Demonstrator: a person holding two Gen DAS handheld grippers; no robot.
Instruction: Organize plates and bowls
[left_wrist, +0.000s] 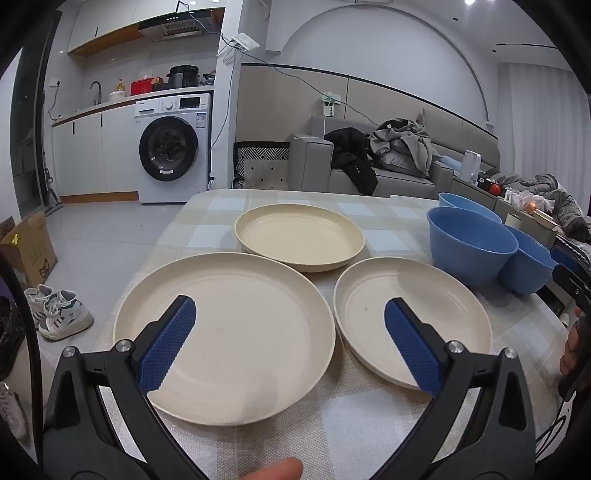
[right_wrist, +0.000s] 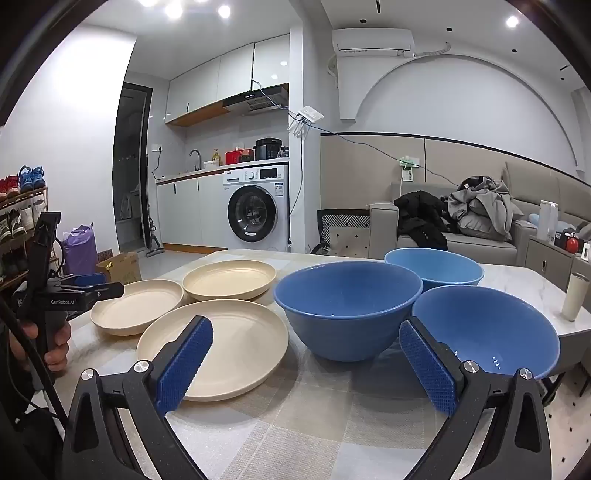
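left gripper (left_wrist: 290, 325): tongs spread all the way, nothing pinched. Black arms, blue knurled pads (left_wrist: 168, 343), tipped a bit downward over the near edge of the big plate.
big plate (left_wrist: 225, 338): left-most thing on the table (left_wrist: 332, 424), sitting flat, face up. Round, so no real long axis. Matte cream with a speckly grain and a low raised rim.
far plate (left_wrist: 299, 242): behind the big plate and a little to its right, its rim just beside the big plate's. Same cream stuff, deeper wall, faint rings in the floor.
right plate (left_wrist: 412, 321): just right of the big plate, rims nearly touching. Flat, face up, same finish.
middle bowl (right_wrist: 347, 310): right of the big plate with the right plate in between, upright, mouth up. Smooth blue, round, tapering to a small base.
back bowl (right_wrist: 434, 267): further right and behind the middle bowl, paler blue, upright.
near bowl (right_wrist: 484, 328): right-most from the big plate, tucked against the middle bowl, glossy, a few droplets inside.
right gripper (right_wrist: 304, 360): also spread wide and empty, hanging over checked tablecloth in front of the middle bowl.
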